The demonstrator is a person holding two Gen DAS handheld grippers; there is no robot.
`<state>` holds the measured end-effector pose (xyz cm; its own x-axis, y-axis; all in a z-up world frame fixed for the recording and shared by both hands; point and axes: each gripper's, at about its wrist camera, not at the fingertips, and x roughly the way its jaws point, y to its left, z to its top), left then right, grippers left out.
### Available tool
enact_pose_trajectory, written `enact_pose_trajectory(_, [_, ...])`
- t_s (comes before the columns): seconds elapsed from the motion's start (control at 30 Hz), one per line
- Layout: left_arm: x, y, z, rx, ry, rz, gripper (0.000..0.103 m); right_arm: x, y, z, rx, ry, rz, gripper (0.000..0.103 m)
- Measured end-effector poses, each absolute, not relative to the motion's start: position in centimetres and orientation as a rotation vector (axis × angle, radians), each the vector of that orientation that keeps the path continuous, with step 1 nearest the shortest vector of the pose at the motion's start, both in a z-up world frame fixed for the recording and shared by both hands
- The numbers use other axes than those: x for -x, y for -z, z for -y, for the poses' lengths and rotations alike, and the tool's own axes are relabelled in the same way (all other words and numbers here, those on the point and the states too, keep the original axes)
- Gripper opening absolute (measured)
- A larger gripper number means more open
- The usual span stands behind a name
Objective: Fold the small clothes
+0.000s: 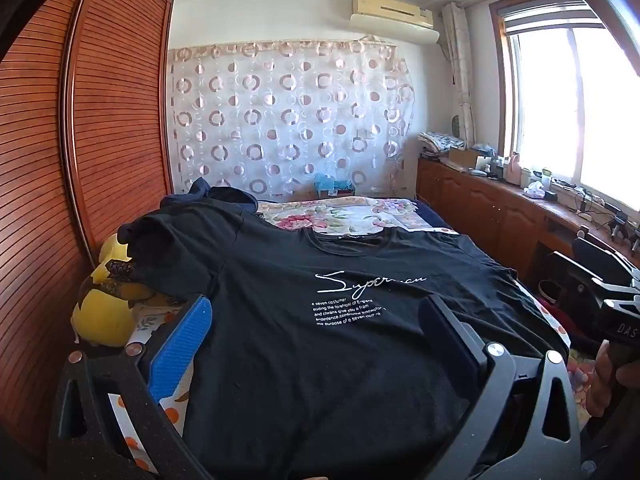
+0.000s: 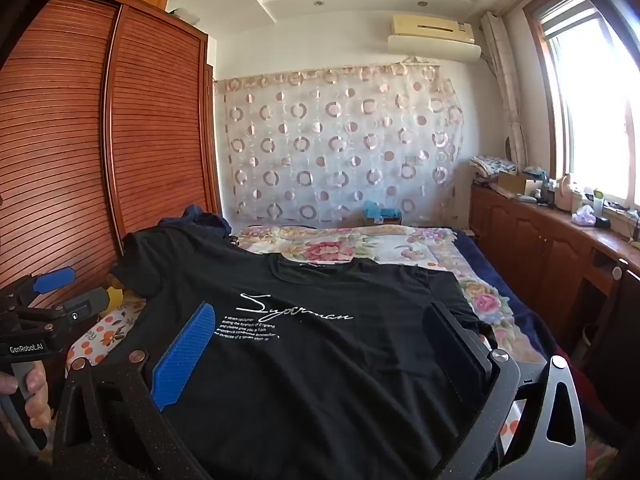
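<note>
One black T-shirt point(image 1: 320, 320), spread print-up on the flowered bed point(image 1: 352, 216), long axis running away, collar at far end; left gripper point(image 1: 316, 340) and right gripper point(image 2: 320, 344) gaping wide, empty.

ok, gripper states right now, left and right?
Left gripper: open wide, holding nothing, above the black T-shirt.
Right gripper: open wide, holding nothing, above the same shirt.

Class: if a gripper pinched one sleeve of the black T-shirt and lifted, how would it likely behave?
The black T-shirt would probably sag and trail, since it drapes limply over the bed. It likely weighs little, being thin knit. It probably won't slide freely on the floral bedding.
</note>
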<state>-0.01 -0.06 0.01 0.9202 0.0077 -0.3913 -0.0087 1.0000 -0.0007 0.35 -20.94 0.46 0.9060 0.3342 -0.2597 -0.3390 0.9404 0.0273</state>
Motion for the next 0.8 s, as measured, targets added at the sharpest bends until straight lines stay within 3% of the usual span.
enact_pose_trajectory(0.8, [0.32, -0.36, -0.13, 0.001, -0.014, -0.388, 0.103, -0.48, -0.27, 20.84, 0.013, -0.35, -0.284, 0.103])
